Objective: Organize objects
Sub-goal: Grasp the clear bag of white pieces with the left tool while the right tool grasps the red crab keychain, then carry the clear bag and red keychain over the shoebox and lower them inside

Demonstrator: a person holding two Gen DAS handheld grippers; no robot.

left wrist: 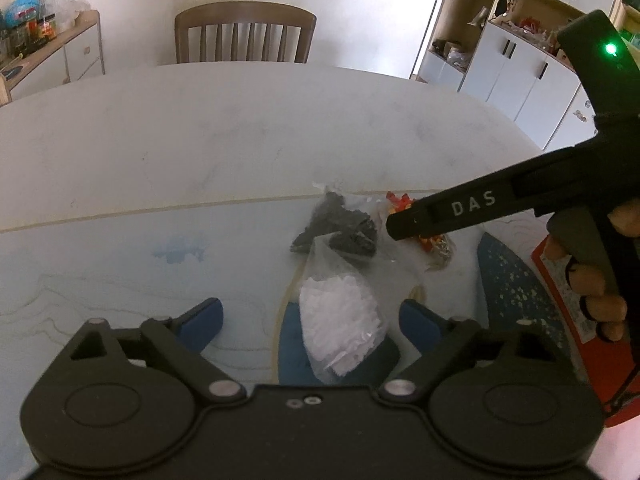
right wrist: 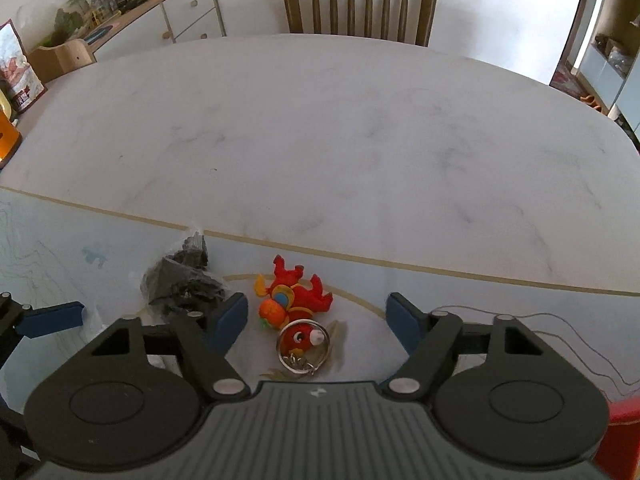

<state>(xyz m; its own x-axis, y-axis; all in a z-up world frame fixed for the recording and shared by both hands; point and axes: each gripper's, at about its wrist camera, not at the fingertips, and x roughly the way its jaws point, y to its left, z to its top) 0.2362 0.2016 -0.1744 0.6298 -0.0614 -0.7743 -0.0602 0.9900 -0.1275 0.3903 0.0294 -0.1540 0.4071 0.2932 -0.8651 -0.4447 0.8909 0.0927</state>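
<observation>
Both tongs spread wide, nothing picked up yet.

My left gripper (left wrist: 308,320) straddles the clear plastic bag of white bits (left wrist: 340,332) near the table's (right wrist: 320,128) front edge; my right gripper (right wrist: 316,320) gapes over the red plush keychain toy (right wrist: 298,296). The clear bag of dark grey pieces (right wrist: 182,284) lies beside them. Looks like everything's still unsorted.

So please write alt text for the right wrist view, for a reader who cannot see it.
The open right gripper hovers over a red plush toy keychain with a metal ring on a pale table. A clear bag of dark pieces lies left; a wooden chair stands behind.
</observation>
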